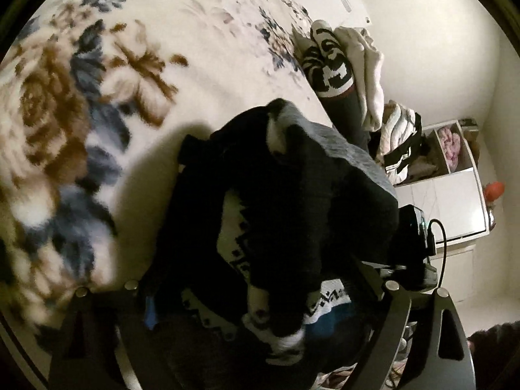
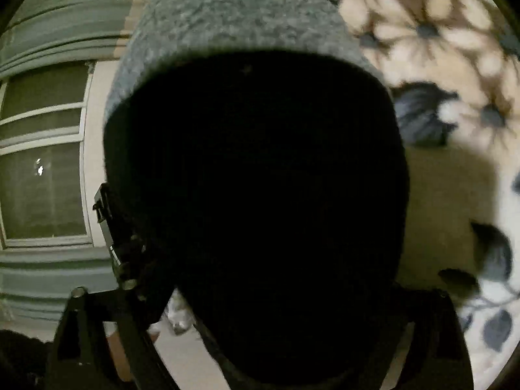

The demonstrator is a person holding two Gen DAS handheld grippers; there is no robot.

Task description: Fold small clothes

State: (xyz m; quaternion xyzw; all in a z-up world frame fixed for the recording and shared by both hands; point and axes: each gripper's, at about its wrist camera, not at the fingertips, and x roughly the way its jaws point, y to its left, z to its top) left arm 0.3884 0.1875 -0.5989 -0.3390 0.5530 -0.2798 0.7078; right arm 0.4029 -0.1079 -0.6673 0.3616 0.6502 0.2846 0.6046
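Note:
A small dark garment point(image 1: 292, 178) with white patterned trim and a grey fleecy side point(image 1: 351, 149) lies bunched on the flowered bed blanket point(image 1: 97, 97). My left gripper point(image 1: 260, 286) stands open, its fingers wide on either side of the bundle's near end. In the right wrist view the same garment point(image 2: 253, 162) fills the middle, its grey fleecy edge point(image 2: 240, 22) on top. The fingers of my right gripper point(image 2: 260, 292) stand wide apart at the bottom. Dark cloth fills the gap between them and hides the tips.
A pile of other clothes point(image 1: 338, 65) lies along the blanket's far right edge. Beyond it stands a white shelf unit point(image 1: 448, 175). The other gripper's black body point(image 1: 416, 230) sits just right of the bundle. A window point(image 2: 42, 162) is on the left, and blanket point(image 2: 438, 32) spreads to the right.

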